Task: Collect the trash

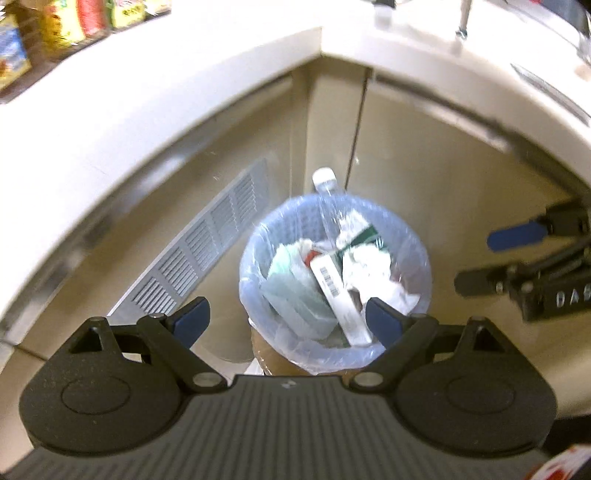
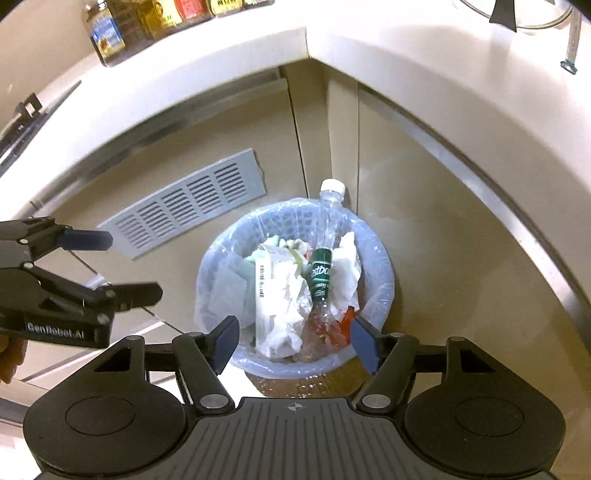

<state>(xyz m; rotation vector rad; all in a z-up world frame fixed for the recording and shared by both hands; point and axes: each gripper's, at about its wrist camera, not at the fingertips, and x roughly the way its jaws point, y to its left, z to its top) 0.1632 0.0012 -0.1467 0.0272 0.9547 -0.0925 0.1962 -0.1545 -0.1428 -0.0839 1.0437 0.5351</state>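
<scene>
Both tools hang above the bin (image 1: 334, 280) in the corner of the cabinets, centre of each frame. The left tool (image 1: 288, 321) has its blue pads spread wide apart with nothing between them. The right tool (image 2: 293, 341) is parted too, nothing gripped. The bin wears a clear liner and is packed: a clear plastic bottle (image 2: 327, 229) with a white cap and green label leans against the far rim, crumpled white paper (image 2: 286, 295) lies mid-bin, and a white box with a barcode (image 1: 338, 295) sits beside it. A grey vent grille (image 2: 188, 201) shows left of the bin. Jars (image 2: 107, 33) stand on the white counter (image 2: 221, 62), upper left.
</scene>
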